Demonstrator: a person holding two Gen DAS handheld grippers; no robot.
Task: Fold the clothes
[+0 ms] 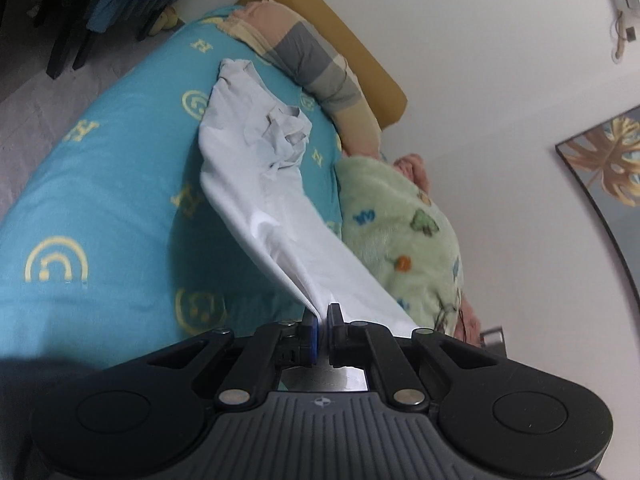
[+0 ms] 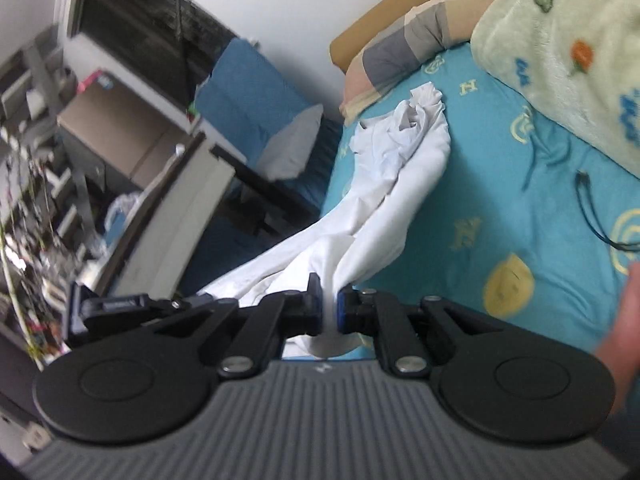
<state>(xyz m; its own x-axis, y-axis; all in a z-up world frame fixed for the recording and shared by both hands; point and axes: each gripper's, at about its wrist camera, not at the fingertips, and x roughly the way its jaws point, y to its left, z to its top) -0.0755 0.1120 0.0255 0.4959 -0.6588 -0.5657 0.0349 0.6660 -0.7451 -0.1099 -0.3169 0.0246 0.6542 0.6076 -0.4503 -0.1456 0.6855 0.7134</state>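
A white garment (image 1: 256, 168) stretches from the turquoise bed sheet (image 1: 112, 152) up to my left gripper (image 1: 323, 320), which is shut on its near edge. Its far end lies crumpled on the sheet near the striped pillow (image 1: 312, 60). In the right wrist view the same white garment (image 2: 404, 168) runs from the bed (image 2: 500, 184) down to my right gripper (image 2: 330, 304), shut on a bunched fold of it. The other gripper (image 2: 80, 308) shows at the left of that view, level with mine, its jaws hidden by cloth and blur.
A green fleece blanket (image 1: 400, 224) lies beside the garment on the bed, with a mustard headboard (image 1: 344, 28) behind the pillow. A black cord (image 2: 596, 208) lies on the sheet. Off the bed stand a blue chair (image 2: 256, 112), a desk (image 2: 172, 200) and cluttered shelves. A blurred hand (image 2: 624, 320) shows at right.
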